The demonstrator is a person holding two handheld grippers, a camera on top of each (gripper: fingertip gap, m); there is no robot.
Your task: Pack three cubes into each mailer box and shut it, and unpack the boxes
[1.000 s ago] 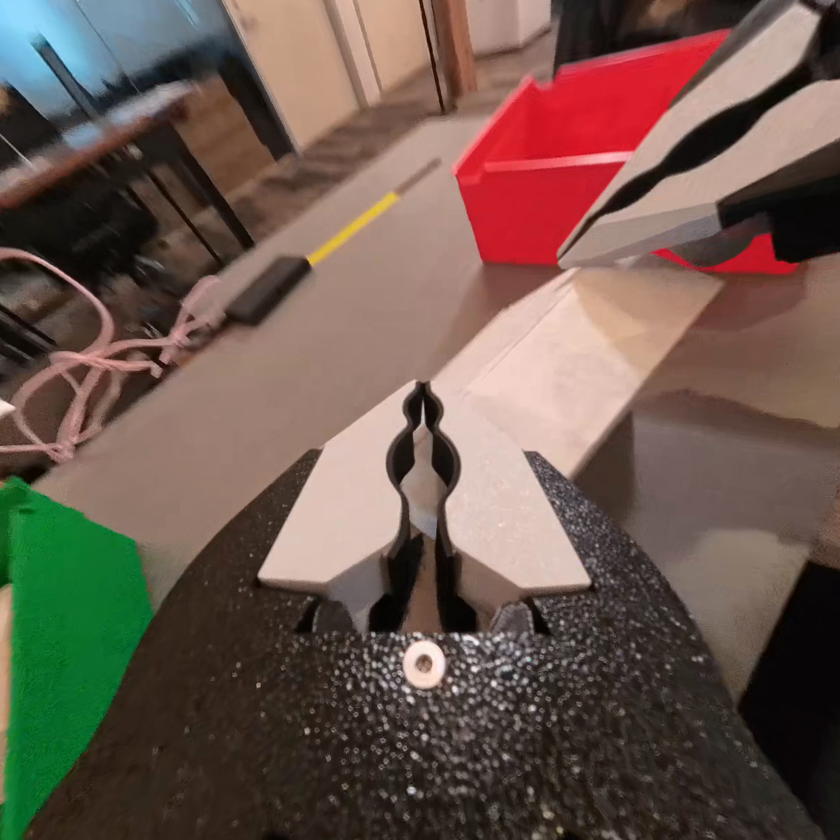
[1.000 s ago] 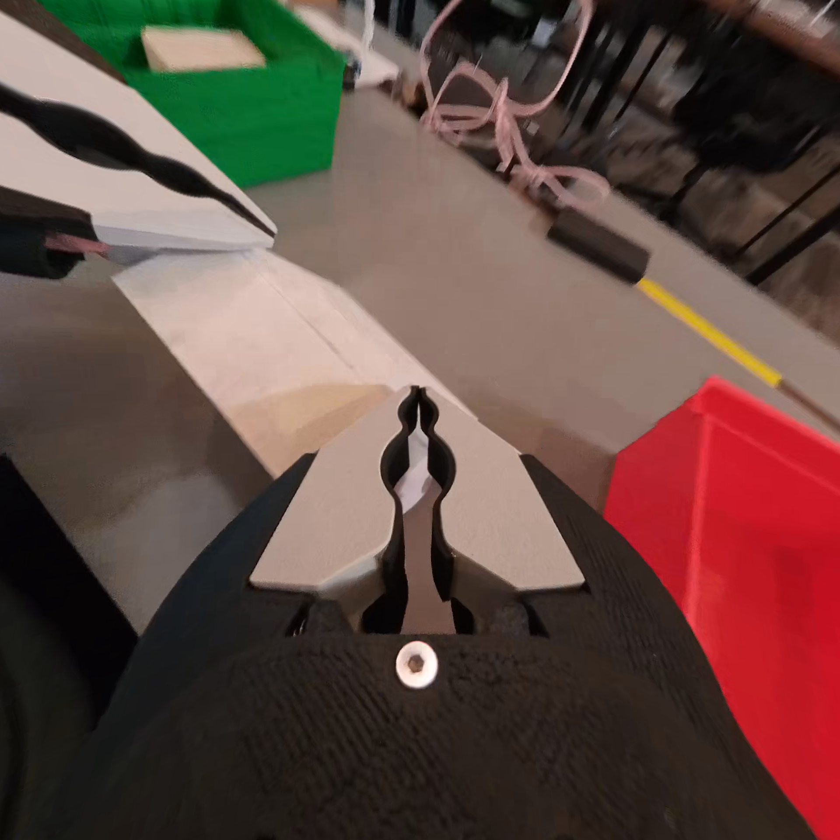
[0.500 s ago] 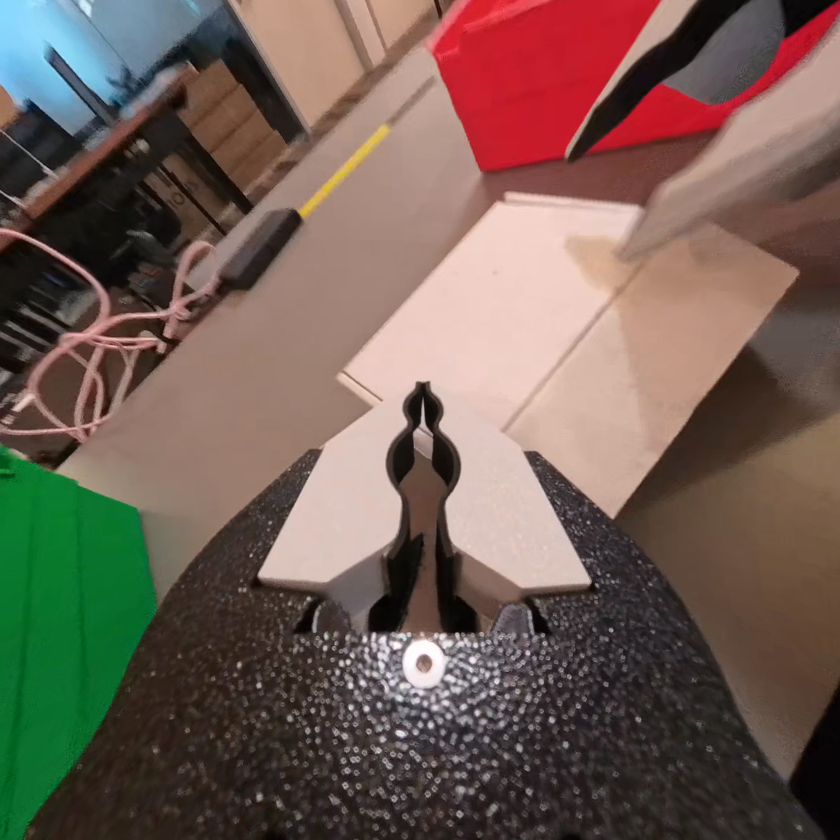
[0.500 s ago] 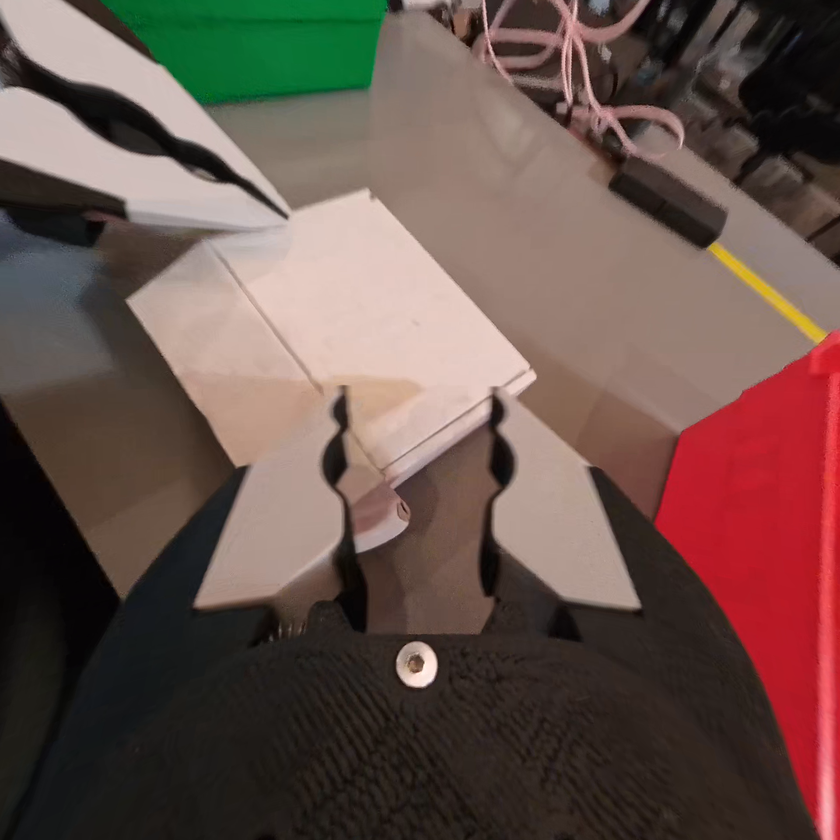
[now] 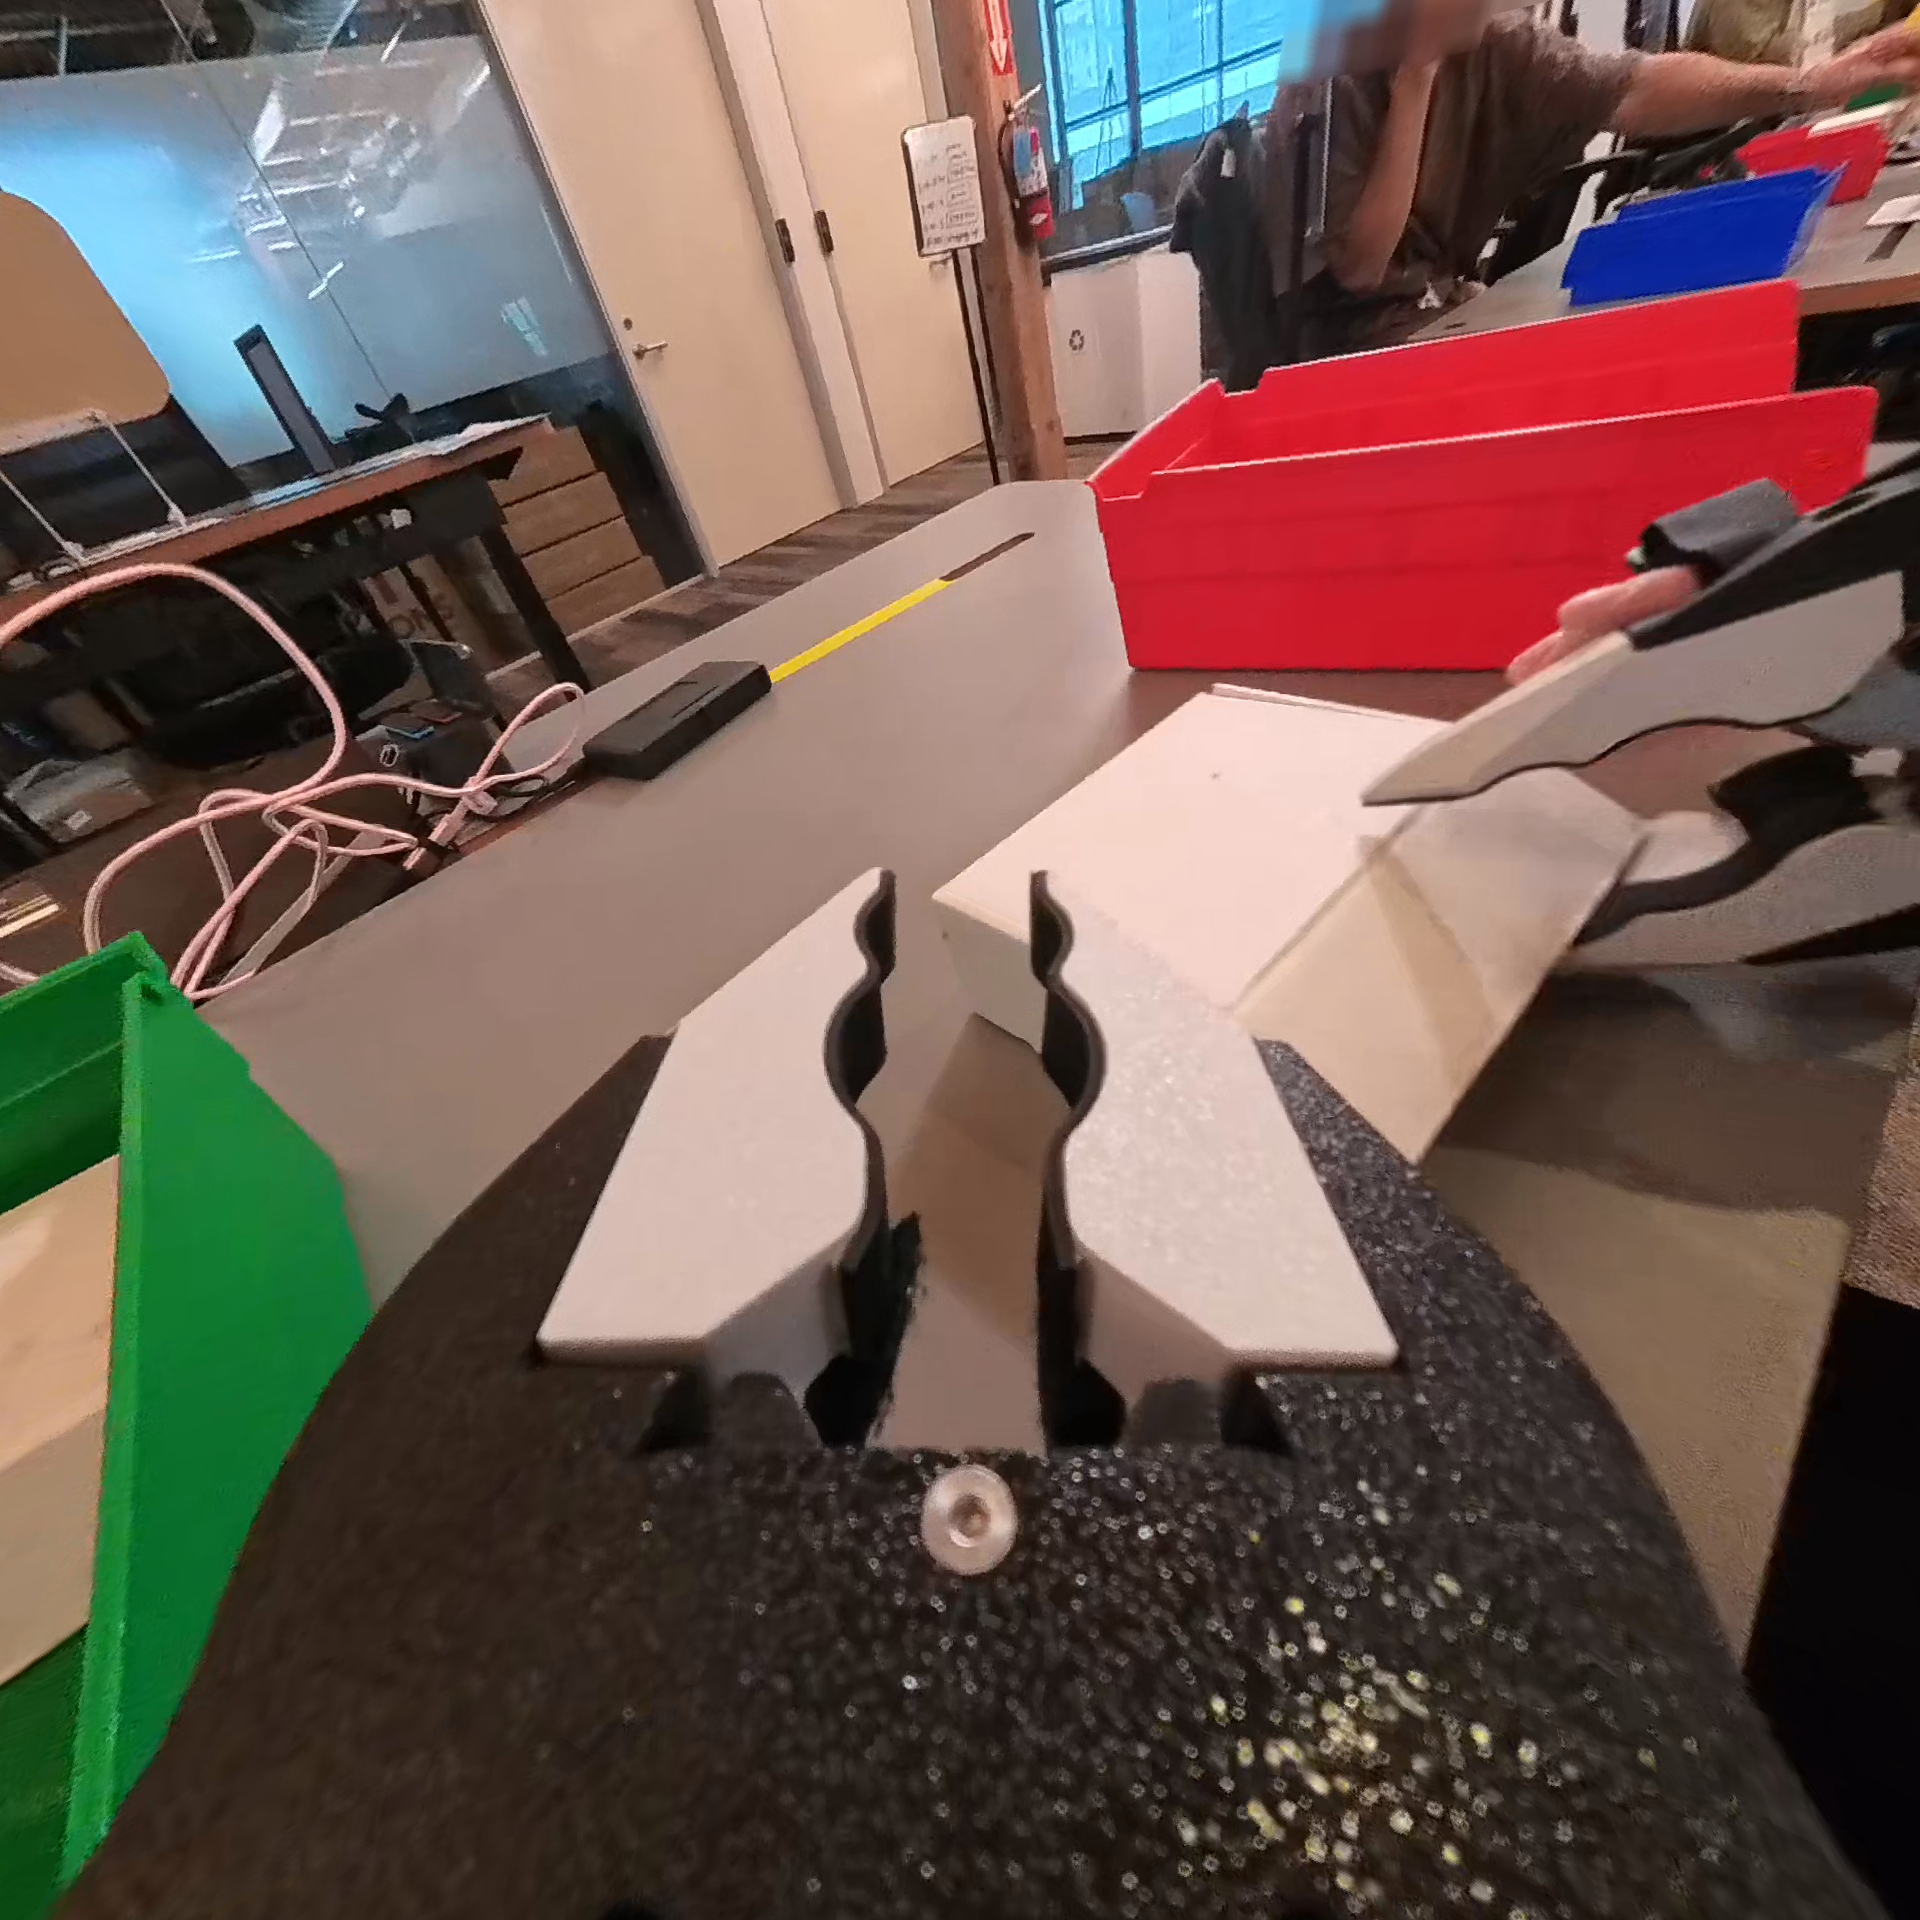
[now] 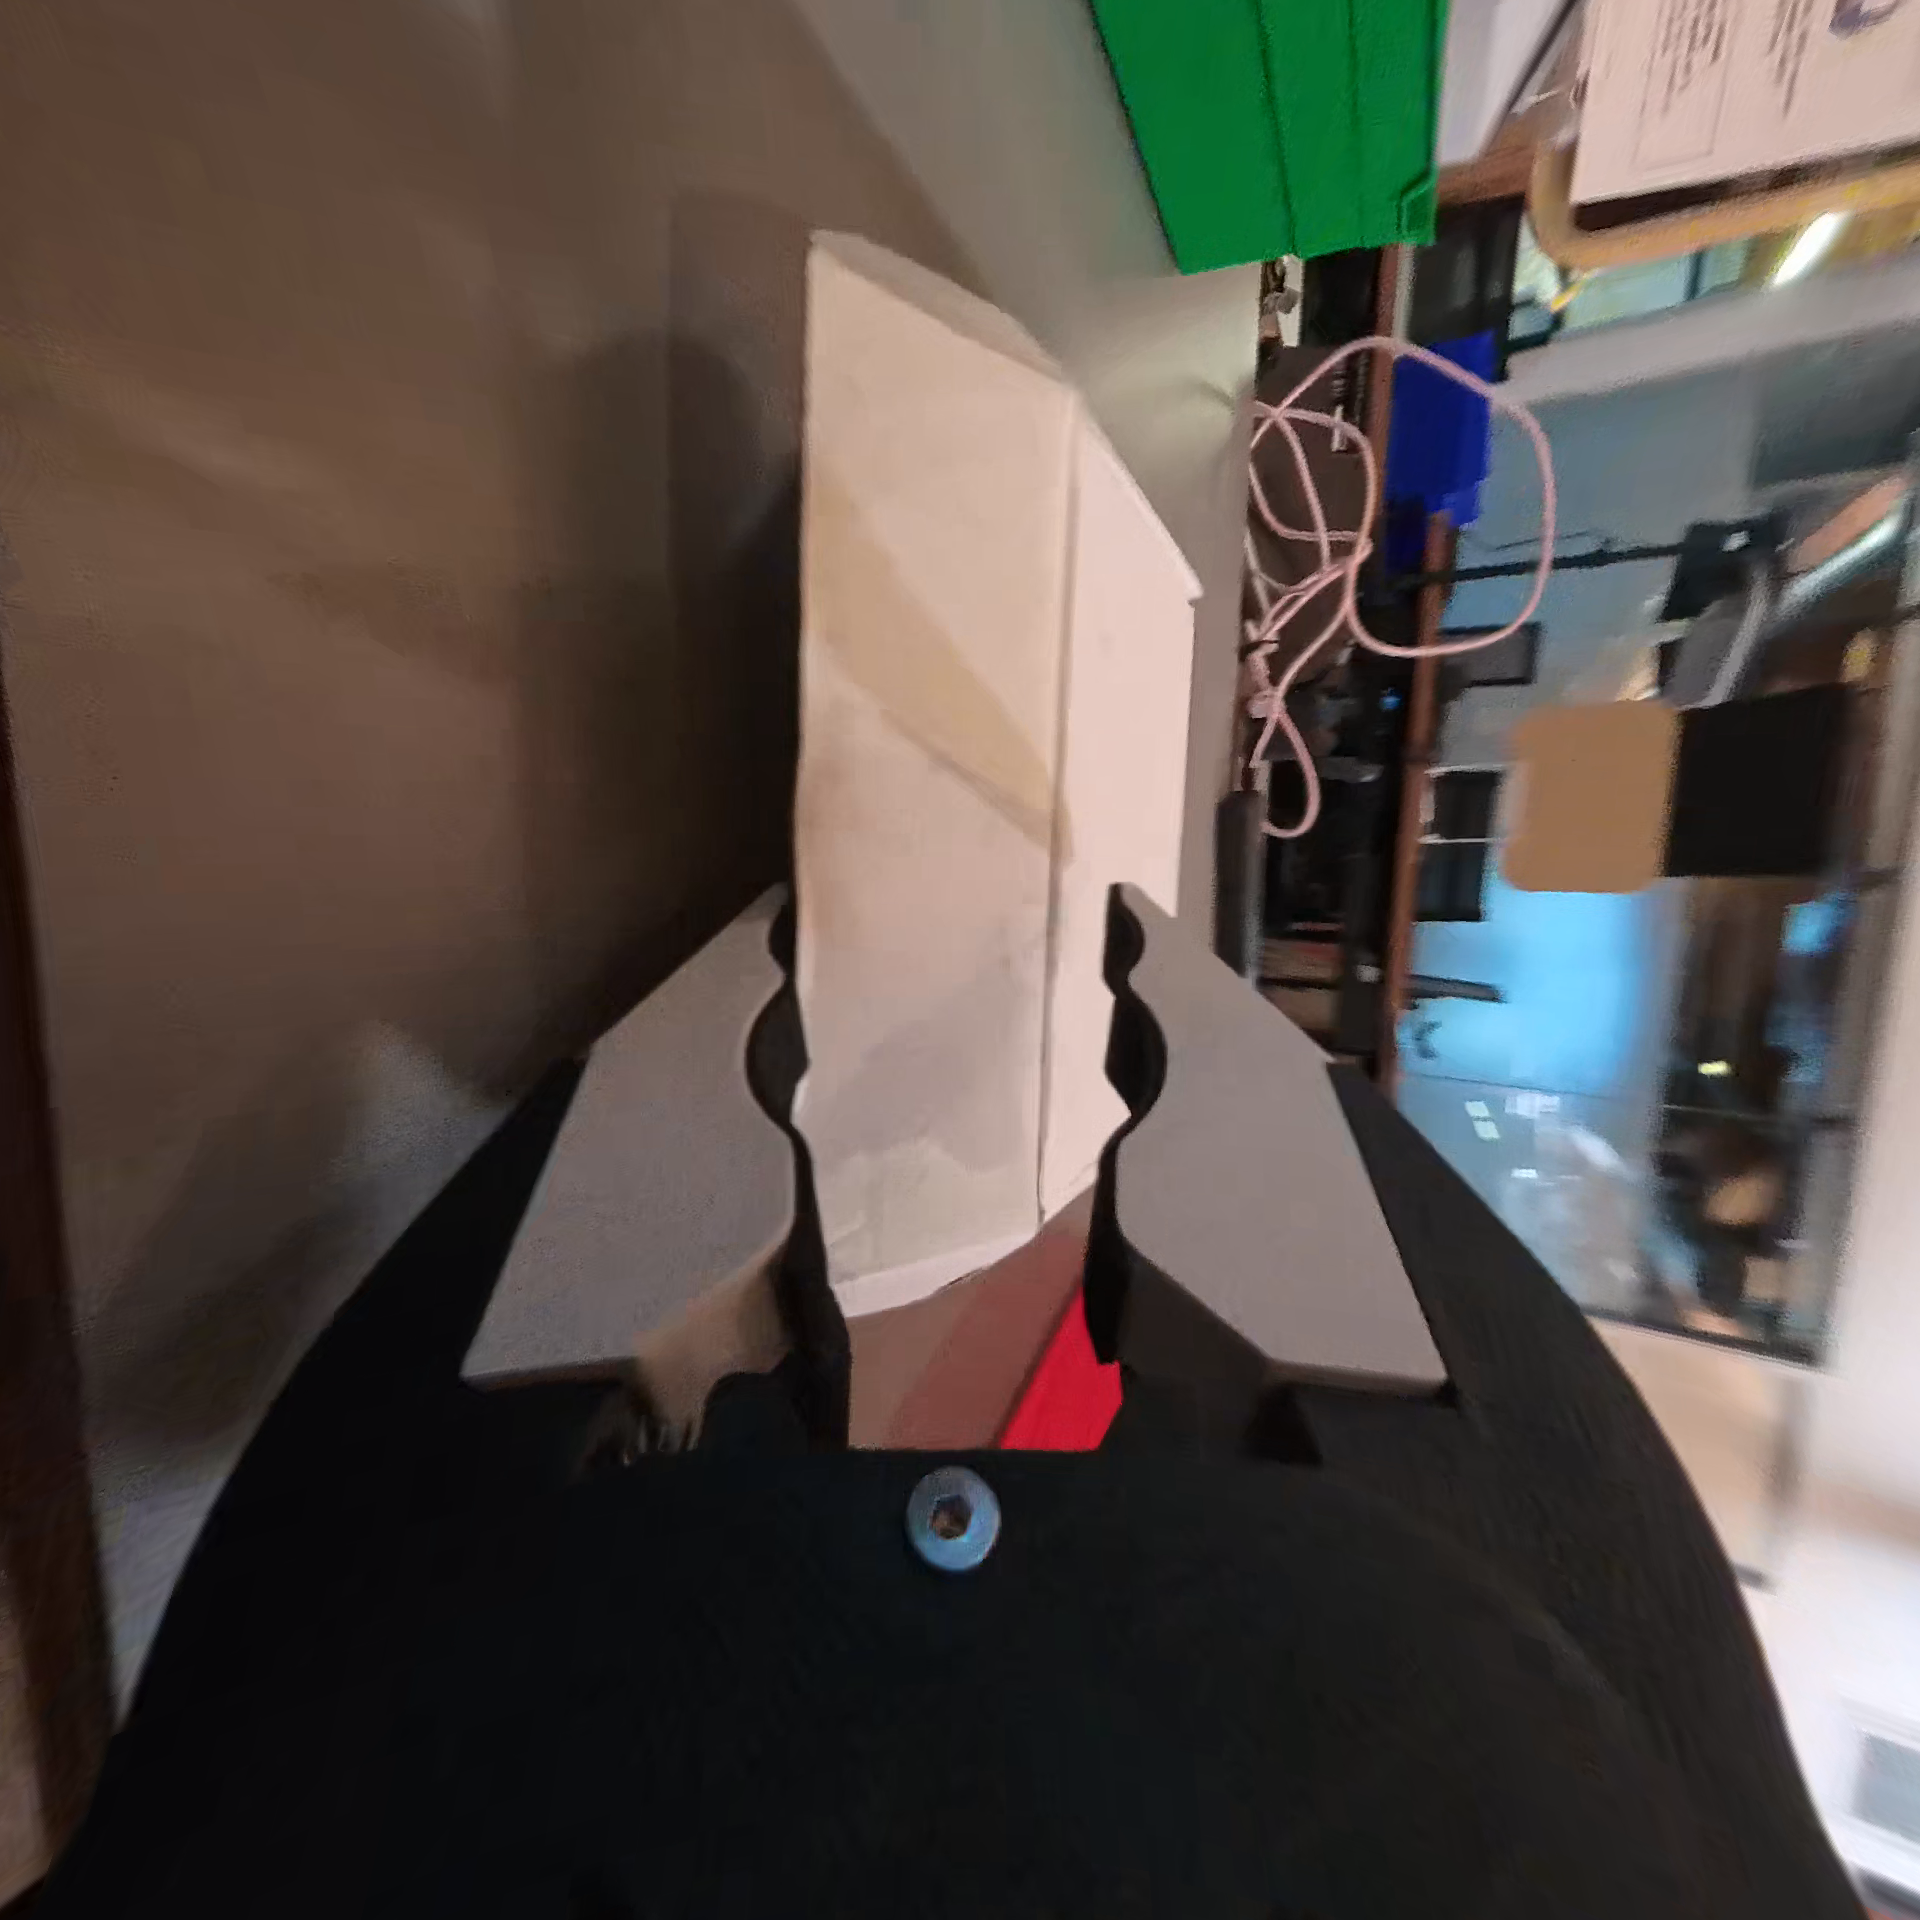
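Observation:
A shut white mailer box lies on the grey table. My left gripper is open and empty, with the box's near corner just beyond its fingertips. My right gripper is rolled on its side and open around the box's other end. One fingertip lies along the box's edge, and I see no firm pinch from both pads. In the left wrist view, its upper finger reaches over the box top and the lower one sits near the table. No cubes show.
A red bin stands behind the box. A green bin with something beige inside is at my near left. A black block and a pink cable lie at the table's far edge. A person stands far behind.
My left gripper went from shut to open and dropped low toward the box's corner. My right gripper opened, rolled on its side and moved around the box's end, narrowing slightly.

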